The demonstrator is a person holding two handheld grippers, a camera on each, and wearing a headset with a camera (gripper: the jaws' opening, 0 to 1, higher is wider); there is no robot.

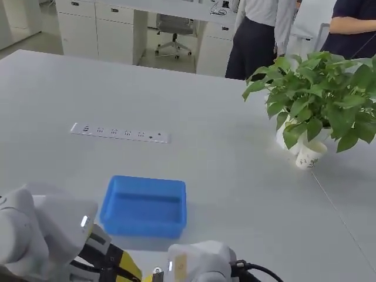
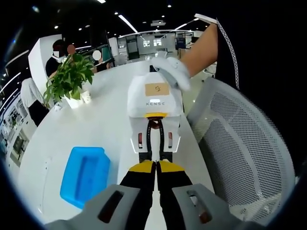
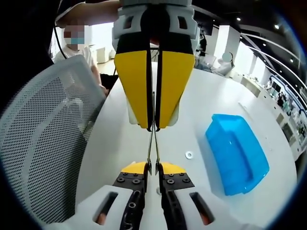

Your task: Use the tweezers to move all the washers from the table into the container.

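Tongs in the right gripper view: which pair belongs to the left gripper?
The big yellow pair coming down from the top is the left gripper, shut on the tweezers. The right gripper has smaller tongs rising from the bottom, closed on the tweezers' other end.

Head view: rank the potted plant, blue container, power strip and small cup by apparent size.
1. potted plant
2. blue container
3. power strip, as long as the container but thinner
4. small cup
The plant and cup are farther off: real sizes unsure.
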